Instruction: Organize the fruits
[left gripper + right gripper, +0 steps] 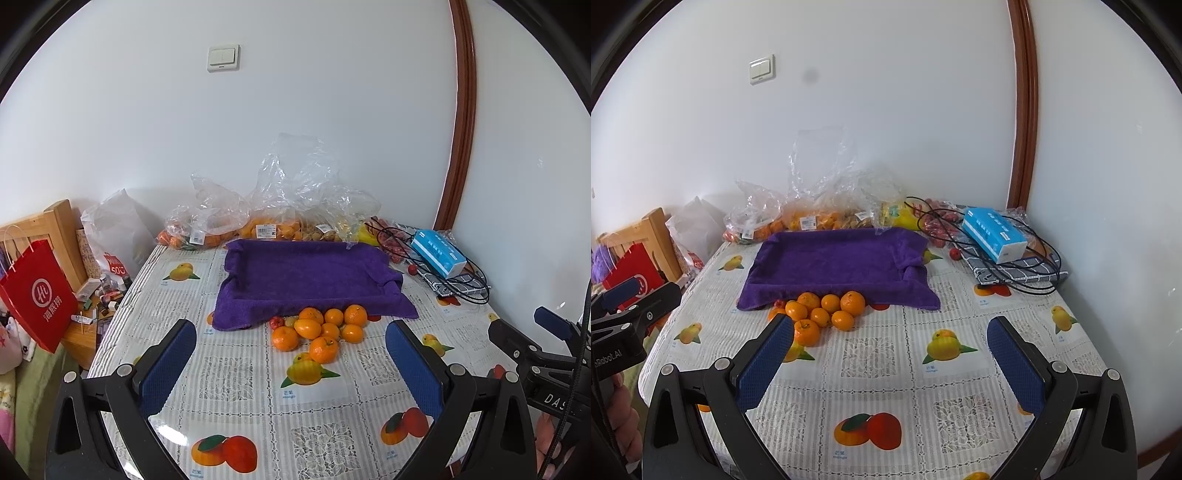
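Left gripper (291, 345) and right gripper (891, 341) level above tablecloth (882, 369), fingers spread, oranges (321, 332) ahead

You have a red paper shopping bag (35, 291) at left, a blue tissue box (437, 257) upon coiled black cable (469, 284), and a white wall switch (223, 58).

The red paper bag (38, 291) left of the table carries a white round logo and the characters "海底捞". In the left wrist view, the right gripper (554, 325) body shows the letters "DAS", cut off. In the right wrist view, the left gripper (624, 291) body reads "Robot.AI", its beginning hidden. The tablecloth (236, 369) prints "芒果" and "mango" under its mango pictures. The price stickers on the fruit bags (266, 230) are too small to read.
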